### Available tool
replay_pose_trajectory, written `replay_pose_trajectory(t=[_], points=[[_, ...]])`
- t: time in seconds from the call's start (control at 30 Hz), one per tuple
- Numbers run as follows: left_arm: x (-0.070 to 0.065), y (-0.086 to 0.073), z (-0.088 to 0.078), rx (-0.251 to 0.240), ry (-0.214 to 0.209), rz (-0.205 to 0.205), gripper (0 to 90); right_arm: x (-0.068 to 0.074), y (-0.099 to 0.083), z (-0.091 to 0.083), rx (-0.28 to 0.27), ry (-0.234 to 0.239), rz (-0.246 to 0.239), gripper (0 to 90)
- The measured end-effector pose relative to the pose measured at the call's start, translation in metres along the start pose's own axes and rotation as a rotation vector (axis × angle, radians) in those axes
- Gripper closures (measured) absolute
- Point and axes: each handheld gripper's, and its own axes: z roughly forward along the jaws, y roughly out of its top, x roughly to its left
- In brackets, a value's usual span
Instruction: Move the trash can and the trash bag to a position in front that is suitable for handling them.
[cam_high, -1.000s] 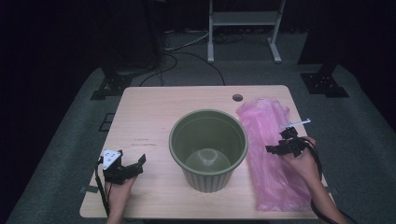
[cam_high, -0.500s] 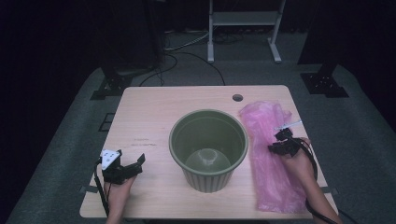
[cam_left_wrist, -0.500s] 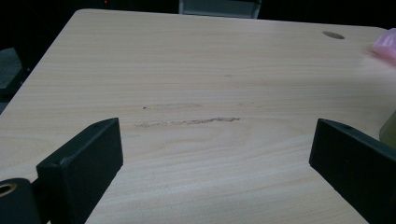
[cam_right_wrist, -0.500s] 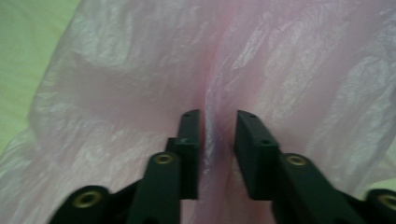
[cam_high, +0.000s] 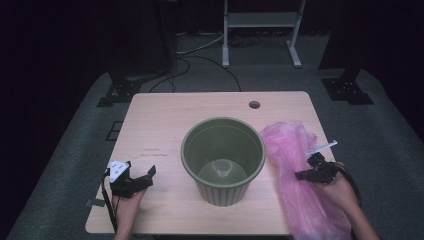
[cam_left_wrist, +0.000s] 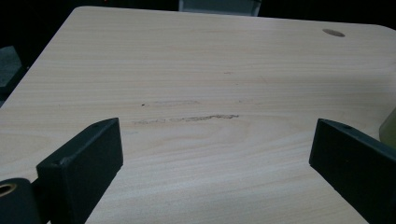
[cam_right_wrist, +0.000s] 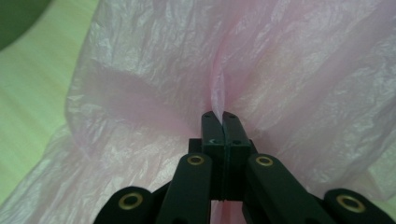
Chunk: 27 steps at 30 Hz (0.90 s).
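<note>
Overhead, largest to smallest:

Tabletop (cam_high: 165, 125): pale wood with rounded corners; it carries everything below.
Bin (cam_high: 223, 157): a green ribbed tub standing upright near the middle of the tabletop, open at the top and empty inside.
Bag (cam_high: 295, 175): crinkled pink plastic film lying flat on the right side of the tabletop, just beside the bin, its near end reaching the front edge.
Right gripper (cam_high: 311, 172): held over the middle of the bag in the person's right hand (cam_high: 337, 190); in the right gripper view its fingers (cam_right_wrist: 233, 135) are pressed together on a raised fold of the bag — the film gathers into a ridge running up from their tips.
Left gripper (cam_high: 142, 179): at the front left corner, well apart from the bin, held in the left hand (cam_high: 126, 202); in the left gripper view its fingers (cam_left_wrist: 88, 161) stand spread wide over bare wood, with nothing between them.
Hole (cam_high: 254, 105): a small round opening in the tabletop near the far edge, behind the bin.
Scuff (cam_left_wrist: 187, 118): a thin dark scratch in the wood — it lies just ahead of the left gripper's fingers.
</note>
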Motion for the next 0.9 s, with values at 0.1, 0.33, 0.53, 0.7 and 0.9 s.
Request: replay_pose_trajectory(t=[0.1,0.33,0.53,0.7,0.9], points=[[0.0,0.0,0.0,0.004,0.004,0.001,1.5,-0.002,-0.005,-0.014,-0.067,0.04,-0.012,90.0],[0.0,-0.001,0.0,0.007,0.0,0.004,1.5,0.003,0.004,-0.055,-0.169,0.046,-0.049,90.0],[0.001,-0.001,-0.001,0.003,-0.001,-0.004,1.5,0.012,0.02,-0.101,-0.282,0.057,-0.104,90.0],[0.001,-0.001,-0.001,0.003,-0.004,-0.004,1.5,0.021,0.033,-0.141,-0.36,0.048,-0.148,90.0],[0.001,-0.001,-0.001,0.003,-0.005,-0.006,1.5,0.03,0.048,-0.178,-0.431,0.04,-0.186,90.0]])
